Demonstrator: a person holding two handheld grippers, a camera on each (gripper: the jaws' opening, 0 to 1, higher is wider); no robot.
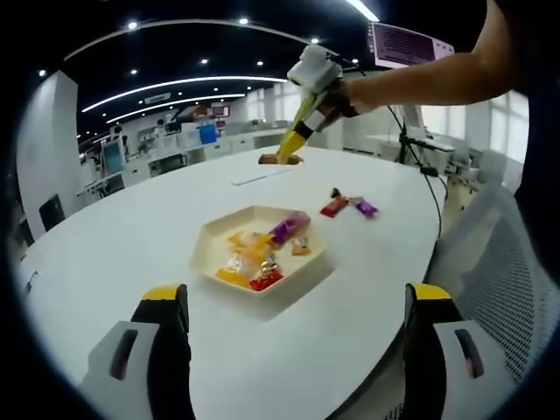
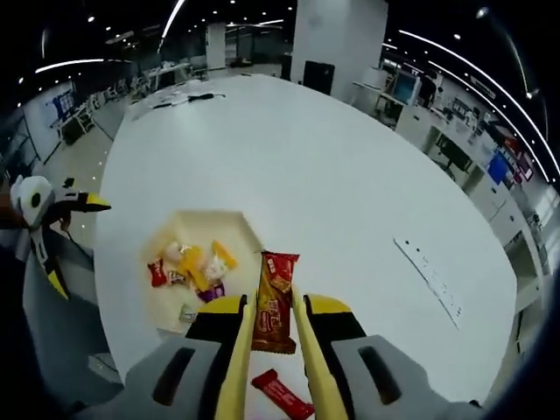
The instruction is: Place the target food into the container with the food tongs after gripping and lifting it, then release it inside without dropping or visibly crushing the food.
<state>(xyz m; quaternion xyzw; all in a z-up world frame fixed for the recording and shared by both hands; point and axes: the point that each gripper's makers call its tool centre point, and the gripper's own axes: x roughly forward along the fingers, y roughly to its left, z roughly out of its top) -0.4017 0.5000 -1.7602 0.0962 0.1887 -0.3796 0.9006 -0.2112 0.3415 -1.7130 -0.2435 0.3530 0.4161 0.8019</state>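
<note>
grey hand-held gripper (image 2: 269,350), yellow-tipped jaws, dark sleeve (image 1: 525,26)

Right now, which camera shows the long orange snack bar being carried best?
The right gripper view: the orange snack bar sits close up between the jaws, wrapper visible. In the left gripper view it is just a small brown shape under the distant right gripper.

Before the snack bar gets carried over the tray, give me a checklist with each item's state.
1. Right claw shut on the snack bar: ok, jaws press both long sides.
2. Bar uncrushed: ok, wrapper looks flat and whole.
3. Bar lifted off the table: ok in the left gripper view, where it hangs above the tabletop.
4. Tray has room: ok, bare floor shows beside the wrapped sweets.
5. Left claw out of the way: ok, open and apart from the tray.
6. Loose snacks beside the tray clear of the path: cannot tell.
</note>
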